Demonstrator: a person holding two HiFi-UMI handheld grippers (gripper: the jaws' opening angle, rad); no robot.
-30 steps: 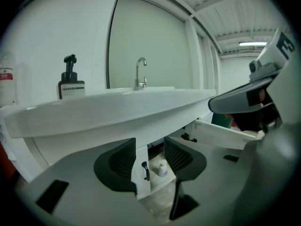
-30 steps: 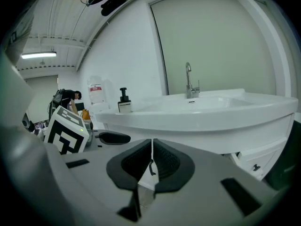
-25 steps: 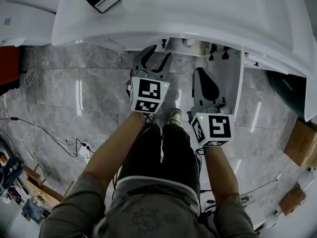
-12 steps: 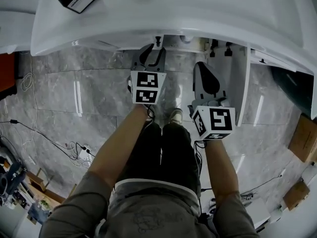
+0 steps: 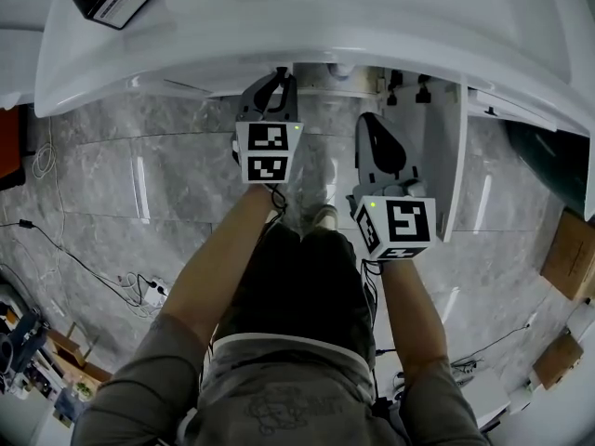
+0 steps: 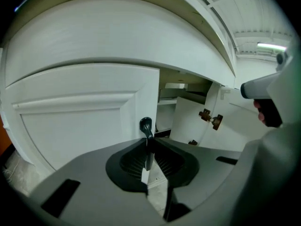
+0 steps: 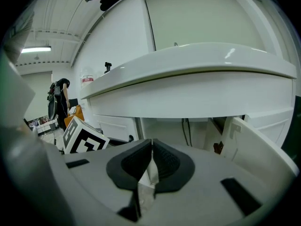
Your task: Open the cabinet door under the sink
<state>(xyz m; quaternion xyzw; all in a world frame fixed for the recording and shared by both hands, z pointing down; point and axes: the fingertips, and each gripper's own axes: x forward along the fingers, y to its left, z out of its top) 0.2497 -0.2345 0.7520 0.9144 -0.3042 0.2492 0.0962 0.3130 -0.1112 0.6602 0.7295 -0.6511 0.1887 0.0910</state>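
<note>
Grasp step in hand. The left gripper (image 6: 148, 142) was closing narrowly on the black handle (image 6: 146, 125) at the right edge of the shut left cabinet door (image 6: 84, 121), under the sink (image 5: 325, 17). The right gripper (image 7: 151, 157) was pinched together, empty, and the right door (image 5: 444, 156) stood open. Next move: a firm grip, then a near-side pull.

The left claw (image 5: 277, 84) has slid toward 12 o'clock, under the counter (image 5: 325, 35) edge. Its jaws, wide before, are closing around the door handle (image 6: 146, 126).
</note>
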